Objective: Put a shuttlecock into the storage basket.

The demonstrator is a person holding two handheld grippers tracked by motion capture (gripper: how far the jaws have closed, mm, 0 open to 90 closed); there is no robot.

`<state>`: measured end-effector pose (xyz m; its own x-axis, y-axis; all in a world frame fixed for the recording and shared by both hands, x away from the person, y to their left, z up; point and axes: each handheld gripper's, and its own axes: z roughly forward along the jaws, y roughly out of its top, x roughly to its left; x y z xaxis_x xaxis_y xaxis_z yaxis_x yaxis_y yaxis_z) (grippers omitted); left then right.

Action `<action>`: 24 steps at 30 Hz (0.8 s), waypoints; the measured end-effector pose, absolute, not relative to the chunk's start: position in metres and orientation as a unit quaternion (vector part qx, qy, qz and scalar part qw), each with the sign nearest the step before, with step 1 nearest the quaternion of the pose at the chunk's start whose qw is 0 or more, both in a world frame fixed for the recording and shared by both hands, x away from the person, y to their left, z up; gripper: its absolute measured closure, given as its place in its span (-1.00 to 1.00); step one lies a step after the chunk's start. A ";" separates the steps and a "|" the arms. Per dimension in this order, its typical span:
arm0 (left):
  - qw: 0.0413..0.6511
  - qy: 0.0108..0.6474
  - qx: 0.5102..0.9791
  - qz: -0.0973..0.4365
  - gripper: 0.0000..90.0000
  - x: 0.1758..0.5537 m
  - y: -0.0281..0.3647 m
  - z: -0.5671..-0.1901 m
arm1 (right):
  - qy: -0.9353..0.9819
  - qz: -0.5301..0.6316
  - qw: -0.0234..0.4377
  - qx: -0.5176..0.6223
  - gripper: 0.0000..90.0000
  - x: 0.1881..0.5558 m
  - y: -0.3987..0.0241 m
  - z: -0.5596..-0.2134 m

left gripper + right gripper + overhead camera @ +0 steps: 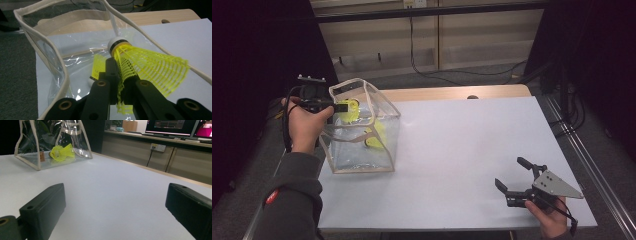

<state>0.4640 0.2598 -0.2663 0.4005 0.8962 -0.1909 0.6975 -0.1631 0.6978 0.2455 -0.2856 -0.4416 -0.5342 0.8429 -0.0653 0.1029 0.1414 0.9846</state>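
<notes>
The left claw [120, 82] is pinching the yellow shuttlecock [147, 65] by its mesh skirt, whose lower edge is hiding behind the jaws, above the open clear bag [45, 42]. A second shuttlecock [98, 65] is lying below it, inside the bag, partly covered. The right claw [513, 181] is resting spread wide and holding nothing, well apart on the white surface [462, 145].

- A yellow shuttlecock [150, 65] is clamped by its skirt between the left gripper [120, 82] jaws.
- A second shuttlecock [97, 66] is seen inside the clear bag [62, 75].
</notes>
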 end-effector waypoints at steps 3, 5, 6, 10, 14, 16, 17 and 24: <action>0.370 0.532 0.749 0.135 0.92 0.464 0.260 -0.268 | 0.678 0.554 0.334 0.349 -0.94 0.246 -0.286 -0.442; 0.368 0.533 0.750 0.135 0.92 0.465 0.261 -0.269 | 0.678 0.555 0.333 0.349 -0.94 0.245 -0.286 -0.442; 0.367 0.532 0.751 0.136 0.92 0.465 0.262 -0.269 | 0.678 0.554 0.334 0.349 -0.94 0.245 -0.286 -0.442; 0.367 0.534 0.749 0.137 0.92 0.465 0.263 -0.271 | 0.677 0.555 0.335 0.348 -0.94 0.246 -0.286 -0.442; 0.368 0.536 0.747 0.138 0.92 0.464 0.263 -0.272 | 0.678 0.555 0.333 0.348 -0.94 0.245 -0.286 -0.442; 0.366 0.536 0.749 0.138 0.92 0.464 0.264 -0.273 | 0.678 0.555 0.334 0.348 -0.94 0.245 -0.286 -0.442; 0.365 0.535 0.749 0.138 0.92 0.464 0.264 -0.273 | 0.678 0.555 0.334 0.348 -0.94 0.245 -0.286 -0.442; 0.366 0.539 0.745 0.139 0.92 0.465 0.266 -0.276 | 0.678 0.555 0.334 0.348 -0.94 0.245 -0.286 -0.442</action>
<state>0.4645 0.2658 -0.2760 0.3794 0.9061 -0.1870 0.7019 -0.1501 0.6962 0.2454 -0.2858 -0.4416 -0.5343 0.8427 -0.0662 0.1021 0.1421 0.9846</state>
